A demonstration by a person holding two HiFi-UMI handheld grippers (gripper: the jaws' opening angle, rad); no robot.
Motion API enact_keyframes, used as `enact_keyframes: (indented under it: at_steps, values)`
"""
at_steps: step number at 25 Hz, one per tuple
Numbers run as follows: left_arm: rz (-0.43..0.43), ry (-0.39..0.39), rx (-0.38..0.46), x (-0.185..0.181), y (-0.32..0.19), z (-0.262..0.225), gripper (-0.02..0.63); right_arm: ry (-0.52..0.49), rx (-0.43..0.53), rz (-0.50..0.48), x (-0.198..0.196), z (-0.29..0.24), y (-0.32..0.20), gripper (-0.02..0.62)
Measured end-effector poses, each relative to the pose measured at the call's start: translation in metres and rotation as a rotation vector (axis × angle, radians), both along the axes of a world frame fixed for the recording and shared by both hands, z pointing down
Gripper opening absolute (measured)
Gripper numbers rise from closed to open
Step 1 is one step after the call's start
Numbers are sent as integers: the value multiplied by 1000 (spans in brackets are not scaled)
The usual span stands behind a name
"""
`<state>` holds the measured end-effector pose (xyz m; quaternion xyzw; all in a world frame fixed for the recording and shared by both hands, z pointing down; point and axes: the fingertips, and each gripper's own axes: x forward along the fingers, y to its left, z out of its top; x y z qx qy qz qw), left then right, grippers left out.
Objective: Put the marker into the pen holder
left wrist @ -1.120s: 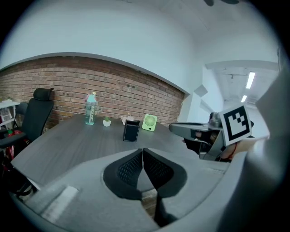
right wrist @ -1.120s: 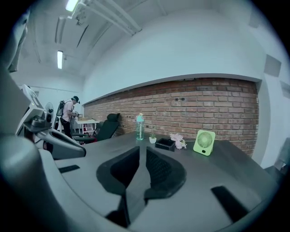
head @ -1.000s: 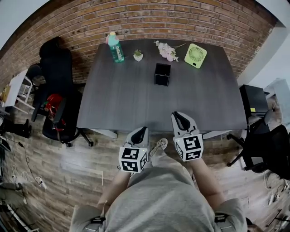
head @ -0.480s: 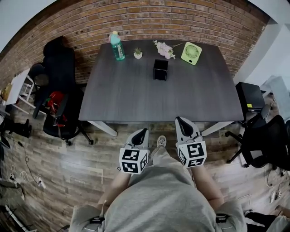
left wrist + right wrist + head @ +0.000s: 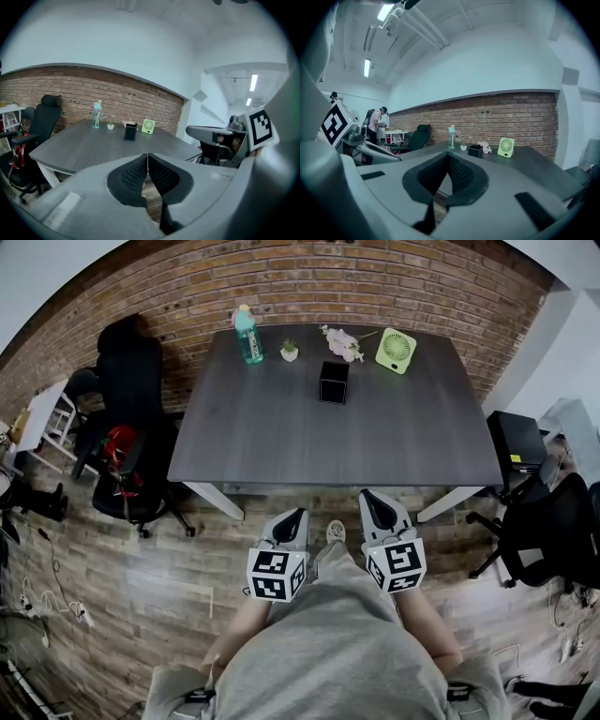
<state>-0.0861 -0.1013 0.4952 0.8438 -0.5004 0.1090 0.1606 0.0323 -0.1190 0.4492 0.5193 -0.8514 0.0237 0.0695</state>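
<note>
The black square pen holder (image 5: 334, 382) stands toward the far side of the dark grey table (image 5: 281, 446); it also shows in the left gripper view as the pen holder (image 5: 130, 132) and in the right gripper view as the pen holder (image 5: 475, 151). I see no marker in any view. My left gripper (image 5: 297, 514) and right gripper (image 5: 369, 496) hang side by side over the wooden floor, short of the table's near edge. Both are shut with nothing between their jaws, as the left gripper (image 5: 148, 160) and right gripper (image 5: 449, 161) show close up.
Along the table's far edge stand a teal bottle (image 5: 247, 335), a small potted plant (image 5: 290, 352), pink flowers (image 5: 341, 342) and a green fan (image 5: 397, 350). Black office chairs stand at the left (image 5: 127, 418) and right (image 5: 553, 531). A brick wall (image 5: 309, 282) lies behind.
The view has drawn back from the table. Both grippers, earlier at the table's near edge, now hang over the floor in front of it. Their jaws stay shut.
</note>
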Motion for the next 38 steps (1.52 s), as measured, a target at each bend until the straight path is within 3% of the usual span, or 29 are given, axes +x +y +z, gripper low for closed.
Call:
enact_keyframes:
  at_steps: [38]
  values:
    - [-9, 22, -13, 4, 9, 10, 20, -37, 7, 25, 5, -3, 6, 2]
